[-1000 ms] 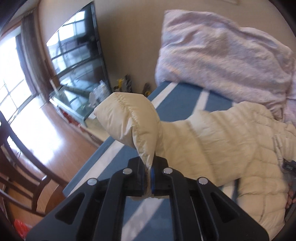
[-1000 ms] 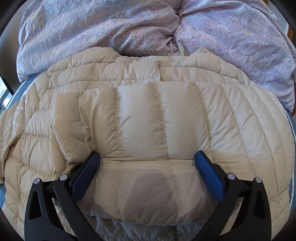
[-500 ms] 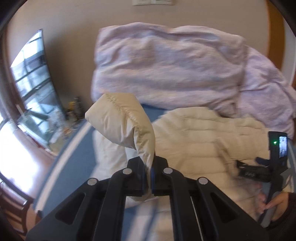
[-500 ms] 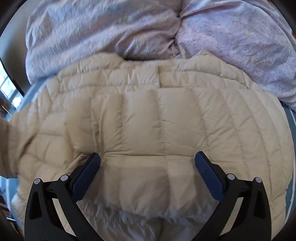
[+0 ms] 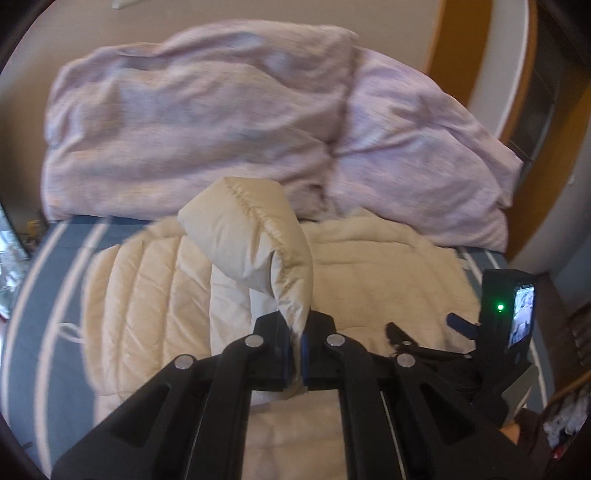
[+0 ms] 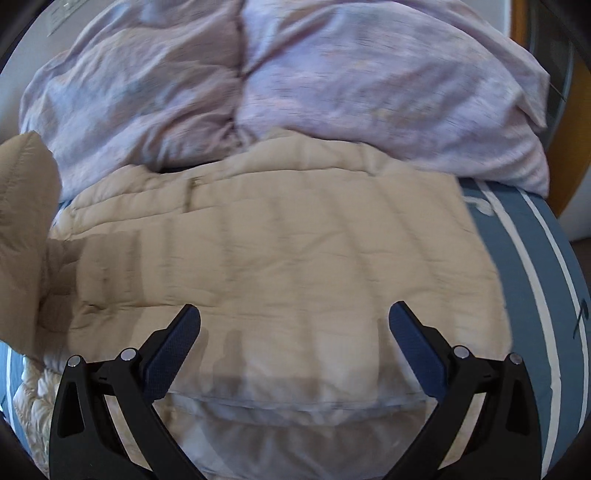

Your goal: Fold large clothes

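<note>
Nearest the left wrist camera, the left gripper has its jaws pinched tight on the cuff end of a sleeve, which rises from the grip and arches up and over to the left above the rest of the garment. The sleeve belongs to a cream quilted down jacket that lies spread flat on the bed, over a blue bedsheet with white stripes.

In the right wrist view, the right gripper hovers just above the jacket near its closer edge, jaws spread wide with nothing between them. The lifted sleeve shows at the left edge of that view. From the left camera the right gripper appears at the right side over the jacket, its camera unit showing a small green light.

Beyond the jacket, a crumpled lilac duvet is heaped across the head of the bed, its lower edge touching the jacket's far side. Behind it stand a beige wall and, to the right, an orange-brown door frame.
</note>
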`<action>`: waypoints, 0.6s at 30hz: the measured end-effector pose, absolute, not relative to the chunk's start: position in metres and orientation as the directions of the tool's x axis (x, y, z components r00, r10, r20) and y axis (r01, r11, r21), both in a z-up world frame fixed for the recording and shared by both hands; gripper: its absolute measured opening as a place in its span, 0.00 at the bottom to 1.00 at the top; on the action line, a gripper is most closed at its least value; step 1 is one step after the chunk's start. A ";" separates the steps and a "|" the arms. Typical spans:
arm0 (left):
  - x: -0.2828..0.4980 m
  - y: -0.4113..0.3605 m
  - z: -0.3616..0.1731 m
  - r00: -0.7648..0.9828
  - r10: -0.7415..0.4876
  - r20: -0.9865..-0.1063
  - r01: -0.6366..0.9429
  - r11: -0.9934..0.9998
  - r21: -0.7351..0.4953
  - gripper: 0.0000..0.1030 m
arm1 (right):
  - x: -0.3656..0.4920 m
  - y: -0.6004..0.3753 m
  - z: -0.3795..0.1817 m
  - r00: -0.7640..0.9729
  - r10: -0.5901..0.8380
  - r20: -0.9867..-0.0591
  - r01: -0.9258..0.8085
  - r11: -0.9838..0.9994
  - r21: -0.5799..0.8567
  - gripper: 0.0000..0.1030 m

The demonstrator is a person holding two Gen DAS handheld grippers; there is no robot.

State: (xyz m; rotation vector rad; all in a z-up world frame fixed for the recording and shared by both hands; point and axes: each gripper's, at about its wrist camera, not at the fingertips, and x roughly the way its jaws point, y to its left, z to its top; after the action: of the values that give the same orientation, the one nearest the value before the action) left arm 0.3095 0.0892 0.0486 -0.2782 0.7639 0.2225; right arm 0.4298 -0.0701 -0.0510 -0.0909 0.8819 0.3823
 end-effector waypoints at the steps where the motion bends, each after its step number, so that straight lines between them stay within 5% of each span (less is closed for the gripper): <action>1: 0.317 0.081 0.045 0.698 0.075 -0.712 -0.283 0.942 -0.179 0.05 | 0.431 -0.077 -0.050 0.579 0.282 -0.765 -0.351 0.933 0.079 0.99; 8: 0.348 0.039 0.021 0.660 -0.041 -0.750 -0.205 0.951 -0.232 0.09 | 0.439 -0.110 -0.046 0.624 0.236 -0.745 -0.287 0.956 0.062 0.99; 13: 0.338 0.045 0.025 0.679 -0.032 -0.733 -0.207 0.950 -0.233 0.63 | 0.436 -0.121 -0.041 0.639 0.249 -0.728 -0.289 0.955 0.073 0.97; 18: 0.318 0.075 0.038 0.688 0.083 -0.721 -0.274 0.950 -0.152 0.64 | 0.429 -0.118 -0.025 0.604 0.375 -0.703 -0.353 0.917 0.186 0.64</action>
State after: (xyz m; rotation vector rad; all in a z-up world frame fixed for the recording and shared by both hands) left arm 0.3179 0.0753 0.0382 -0.2574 0.7887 0.2024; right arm 0.4286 -0.1181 -0.0252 0.0288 0.8205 0.4216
